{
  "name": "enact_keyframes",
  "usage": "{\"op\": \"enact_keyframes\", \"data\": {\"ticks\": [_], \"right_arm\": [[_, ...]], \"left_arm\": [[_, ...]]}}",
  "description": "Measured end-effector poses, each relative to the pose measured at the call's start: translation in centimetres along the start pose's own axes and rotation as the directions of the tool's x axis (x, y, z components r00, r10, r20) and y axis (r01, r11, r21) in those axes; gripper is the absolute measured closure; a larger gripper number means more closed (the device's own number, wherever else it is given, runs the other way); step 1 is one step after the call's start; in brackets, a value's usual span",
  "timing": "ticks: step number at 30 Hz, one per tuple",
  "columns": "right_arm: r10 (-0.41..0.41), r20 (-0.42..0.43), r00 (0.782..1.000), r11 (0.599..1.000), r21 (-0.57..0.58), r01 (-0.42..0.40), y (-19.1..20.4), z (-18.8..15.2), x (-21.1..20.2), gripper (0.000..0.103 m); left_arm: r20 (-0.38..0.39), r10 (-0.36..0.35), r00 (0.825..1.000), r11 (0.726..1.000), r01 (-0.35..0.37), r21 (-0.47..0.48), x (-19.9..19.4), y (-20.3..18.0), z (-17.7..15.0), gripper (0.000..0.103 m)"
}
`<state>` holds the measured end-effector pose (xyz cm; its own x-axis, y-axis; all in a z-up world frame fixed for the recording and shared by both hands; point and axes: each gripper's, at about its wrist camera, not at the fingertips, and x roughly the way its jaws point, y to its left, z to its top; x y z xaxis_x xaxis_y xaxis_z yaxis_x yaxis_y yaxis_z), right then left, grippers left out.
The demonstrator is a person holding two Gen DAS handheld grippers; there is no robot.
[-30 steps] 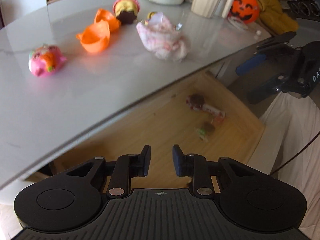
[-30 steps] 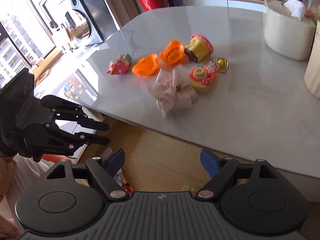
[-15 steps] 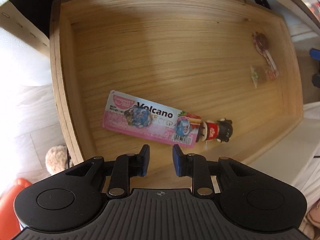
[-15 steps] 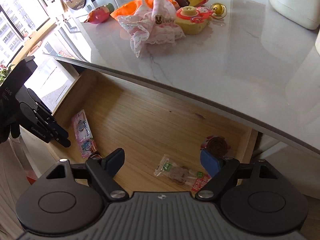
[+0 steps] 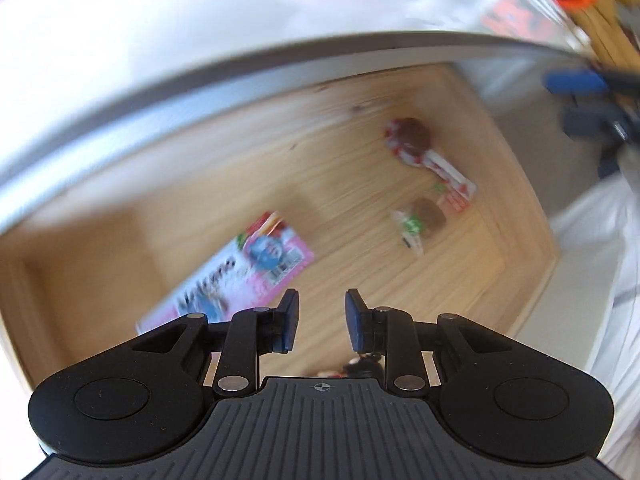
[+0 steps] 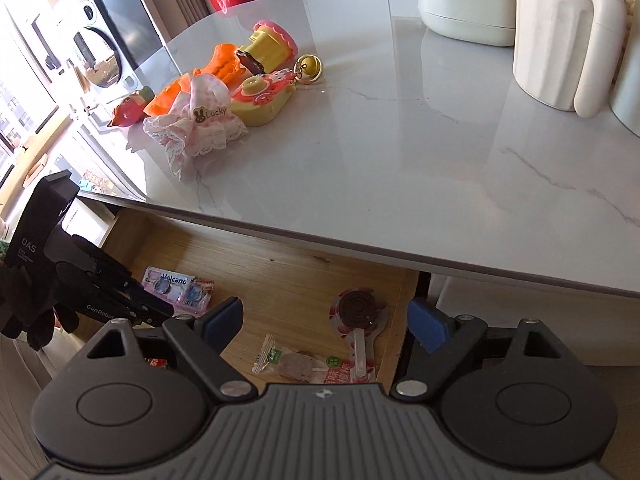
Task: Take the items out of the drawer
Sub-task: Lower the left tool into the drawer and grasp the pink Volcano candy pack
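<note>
The wooden drawer (image 6: 280, 276) stands open under the marble table. In it lie a pink "Volcano" packet (image 6: 176, 286), a swirl lollipop (image 6: 356, 308) and a small clear candy packet (image 6: 296, 364). The left wrist view is blurred and shows the same packet (image 5: 236, 276), lollipop (image 5: 412, 140) and candy (image 5: 420, 220). A small dark figure (image 5: 360, 366) peeks out under my left gripper (image 5: 322, 320), whose narrow gap holds nothing. My right gripper (image 6: 326, 320) hangs wide open above the lollipop end, with nothing between its fingers. The left gripper (image 6: 152, 308) hovers over the pink packet.
On the tabletop (image 6: 400, 140) lie a pink lace cloth (image 6: 200, 124), a yellow toy camera (image 6: 260, 98), orange shells (image 6: 216, 66), a cupcake toy (image 6: 272, 46) and a pink toy (image 6: 128, 108). A white jug (image 6: 560, 40) and container (image 6: 464, 0) stand behind.
The left wrist view has swung from straight down into the drawer to a tilted, blurred view with the table edge. The right gripper has pulled back, showing more tabletop. Neither gap changed.
</note>
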<state>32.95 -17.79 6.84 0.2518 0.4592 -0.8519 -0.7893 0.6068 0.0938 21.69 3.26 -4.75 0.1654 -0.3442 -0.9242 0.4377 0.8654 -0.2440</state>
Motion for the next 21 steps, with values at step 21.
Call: {"op": "enact_keyframes", "data": {"ticks": [21], "right_arm": [[0.008, -0.048, 0.999, 0.991, -0.134, -0.015, 2.9, -0.5, 1.8, 0.005]], "left_arm": [[0.166, 0.280, 0.946, 0.819, -0.325, 0.473, 0.1, -0.5, -4.0, 0.071]]}}
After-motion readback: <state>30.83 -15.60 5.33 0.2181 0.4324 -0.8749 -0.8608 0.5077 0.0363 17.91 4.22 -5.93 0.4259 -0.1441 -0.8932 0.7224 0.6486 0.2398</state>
